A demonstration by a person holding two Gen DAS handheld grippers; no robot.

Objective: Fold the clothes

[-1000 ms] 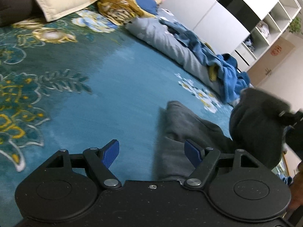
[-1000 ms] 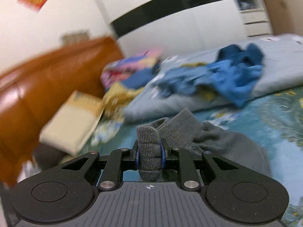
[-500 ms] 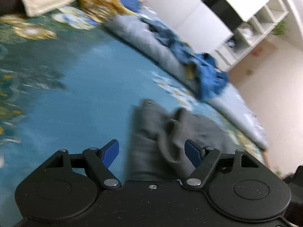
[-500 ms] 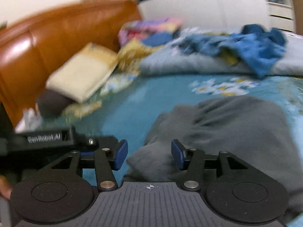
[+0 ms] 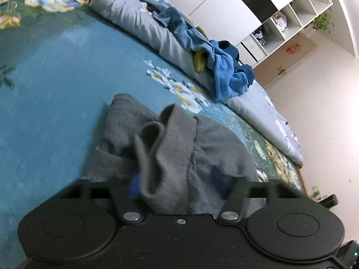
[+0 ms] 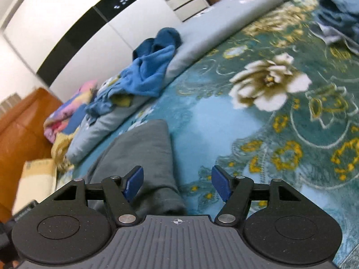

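A grey knit garment lies folded on the teal floral bedspread. Its ribbed cuff stands up in a loose fold between the fingers of my left gripper. The left jaws are apart and blurred, with the cloth bunched between them. In the right wrist view the same grey garment lies under the left fingertip of my right gripper, which is open and empty just above the bedspread.
A rolled grey quilt with blue clothes on it runs along the far side of the bed. Pillows and colourful bedding lie near the wooden headboard. More clothes lie at the far right. White wardrobe and shelves stand behind.
My right gripper let go of the grey cuff, opened and swung right along the garment. My left gripper moved forward over the garment, and the cuff now sits between its fingers.
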